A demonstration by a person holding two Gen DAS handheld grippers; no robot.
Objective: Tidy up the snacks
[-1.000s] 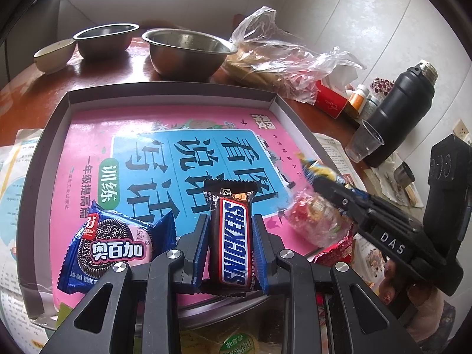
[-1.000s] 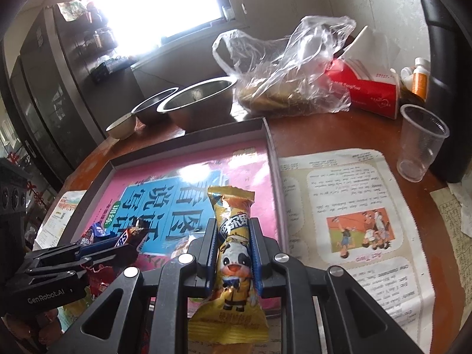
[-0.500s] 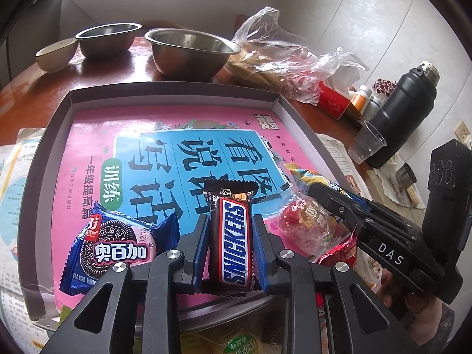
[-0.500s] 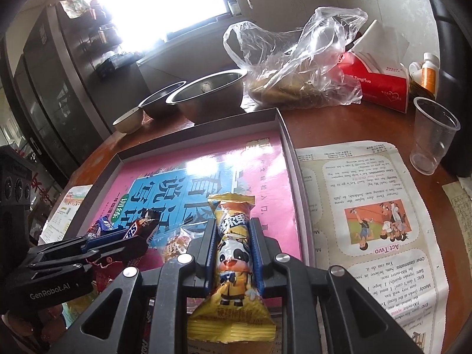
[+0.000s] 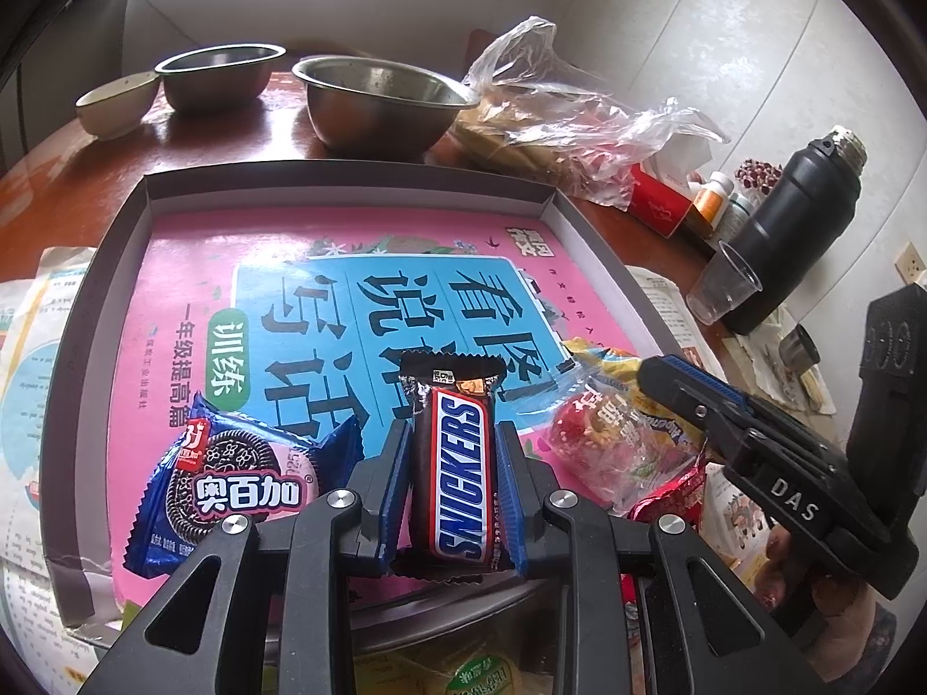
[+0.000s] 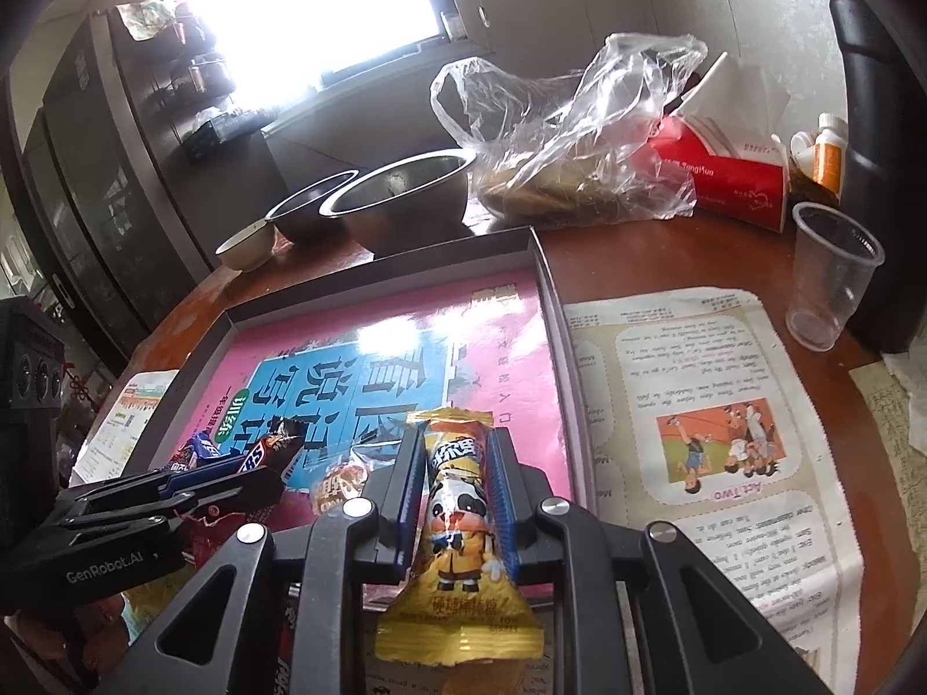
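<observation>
A Snickers bar [image 5: 455, 466] is clamped between the blue-padded jaws of the left gripper [image 5: 453, 483], its long axis running straight ahead along the fingers, with the crimped far end pointed toward the back wall of the tray [image 5: 347, 182]. The wrapper is seen to be dark brown with a blue-and-white logo read lengthwise. It is held over the near edge of the tray, just beside a blue cookie packet [image 5: 232, 478] lying on the pink printed tray floor. A yellow snack packet [image 6: 457, 527] printed with a cartoon cow is gripped in the right gripper [image 6: 456, 507], likewise lengthwise and pointing forward, over the tray's near right corner. A clear red-tinted candy bag [image 5: 614, 446] is seen lying between the two grippers
</observation>
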